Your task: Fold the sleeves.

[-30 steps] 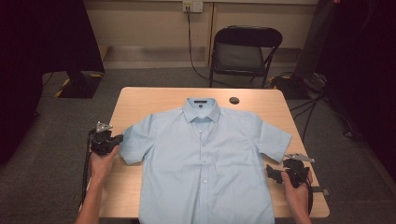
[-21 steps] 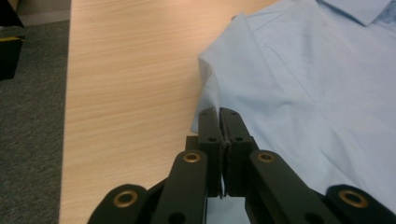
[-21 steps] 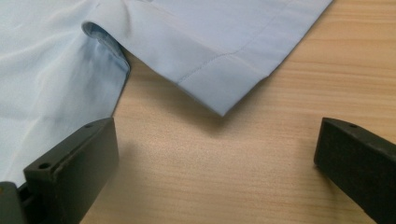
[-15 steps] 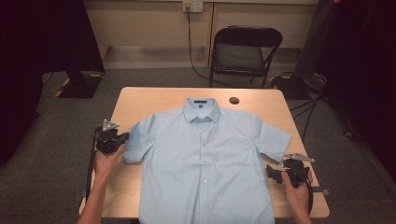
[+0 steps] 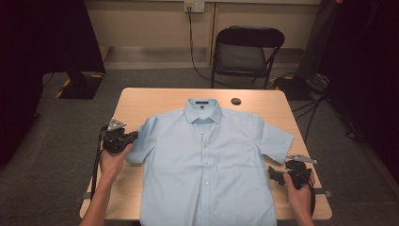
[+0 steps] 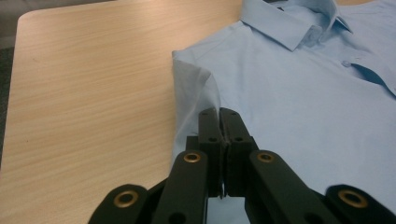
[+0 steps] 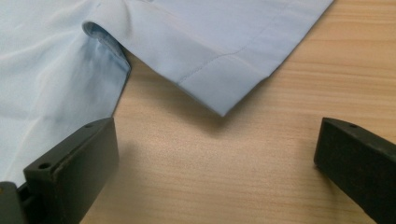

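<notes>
I count one table point(image 5: 155, 101), one blue shirt point(image 5: 207, 174) flat on it, and my two grippers. The shirt's long axis runs collar-far, hem-near. My left gripper point(image 6: 219, 116) pinches the sleeve between closed jaws; my right gripper point(image 7: 215, 168) gapes wide, the other sleeve's cuff just ahead of it.

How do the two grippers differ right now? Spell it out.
The left gripper has its jaws shut on the sleeve of the blue shirt; the right gripper has its jaws wide open with bare table between them. The left grips fabric; the right only faces the other sleeve's hem, apart from it. Both are black and hand-held.
</notes>
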`<act>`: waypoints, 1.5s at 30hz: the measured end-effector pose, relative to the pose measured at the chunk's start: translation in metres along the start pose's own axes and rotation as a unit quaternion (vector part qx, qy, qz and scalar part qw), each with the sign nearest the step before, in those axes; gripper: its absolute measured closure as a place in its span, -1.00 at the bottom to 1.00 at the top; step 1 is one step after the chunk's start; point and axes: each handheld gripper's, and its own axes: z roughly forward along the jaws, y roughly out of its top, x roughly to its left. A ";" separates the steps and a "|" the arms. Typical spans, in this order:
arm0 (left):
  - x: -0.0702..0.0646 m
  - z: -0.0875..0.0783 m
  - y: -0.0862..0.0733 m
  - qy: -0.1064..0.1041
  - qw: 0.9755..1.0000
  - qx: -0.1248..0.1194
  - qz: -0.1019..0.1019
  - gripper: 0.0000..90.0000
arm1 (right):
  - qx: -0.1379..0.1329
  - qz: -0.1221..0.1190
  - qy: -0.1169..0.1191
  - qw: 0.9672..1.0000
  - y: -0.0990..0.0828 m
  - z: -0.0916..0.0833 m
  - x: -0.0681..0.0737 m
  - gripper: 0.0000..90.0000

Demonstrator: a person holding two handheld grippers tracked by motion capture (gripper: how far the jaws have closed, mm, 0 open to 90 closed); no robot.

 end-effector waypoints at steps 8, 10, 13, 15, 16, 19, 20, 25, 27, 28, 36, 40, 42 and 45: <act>-0.012 0.001 0.006 -0.010 1.000 -0.004 0.006 0.98 | 0.000 -0.001 0.001 1.000 0.000 0.000 0.000 -1.00; -0.015 0.002 0.009 -0.012 1.000 -0.005 0.006 0.98 | 0.000 -0.001 0.001 1.000 0.000 0.000 0.000 -1.00; -0.022 0.004 0.015 -0.021 1.000 -0.009 0.008 0.98 | 0.000 -0.001 0.001 1.000 0.000 0.000 0.000 -1.00; -0.028 0.007 0.020 -0.019 1.000 -0.004 0.019 0.98 | 0.000 -0.001 0.001 1.000 0.000 0.000 0.000 -1.00; -0.030 0.009 0.022 -0.021 1.000 -0.002 0.020 0.98 | 0.000 -0.001 0.001 1.000 0.000 0.000 0.000 -1.00; -0.034 0.012 0.027 -0.029 0.999 0.001 0.016 0.98 | 0.000 -0.001 0.001 1.000 0.000 0.000 0.000 -1.00; -0.035 0.013 0.029 -0.035 0.999 0.000 0.013 0.98 | 0.000 -0.001 0.001 1.000 0.000 0.000 0.000 -1.00; -0.038 0.015 0.034 -0.033 0.999 0.004 0.013 0.98 | 0.000 -0.001 0.001 1.000 0.000 0.000 0.000 -1.00; -0.041 0.016 0.037 -0.036 0.999 0.005 0.013 0.98 | 0.000 -0.001 0.001 1.000 0.000 0.000 0.000 -1.00; -0.043 0.017 0.038 -0.037 0.999 0.008 0.013 0.98 | 0.000 -0.001 0.001 1.000 0.000 0.000 0.000 -1.00; -0.055 0.026 0.050 -0.023 0.999 0.021 0.030 0.98 | 0.000 -0.001 0.001 1.000 0.000 0.000 0.000 -1.00; -0.060 0.031 0.054 -0.030 0.999 0.018 0.027 0.98 | 0.000 -0.001 0.001 1.000 0.000 0.000 0.000 -1.00; -0.064 0.035 0.055 -0.041 0.999 0.020 0.023 0.98 | 0.000 -0.001 0.002 1.000 0.000 0.000 0.000 -1.00; -0.069 0.043 0.053 -0.051 0.998 0.024 0.024 0.98 | 0.000 -0.001 0.002 1.000 0.000 0.000 0.000 -1.00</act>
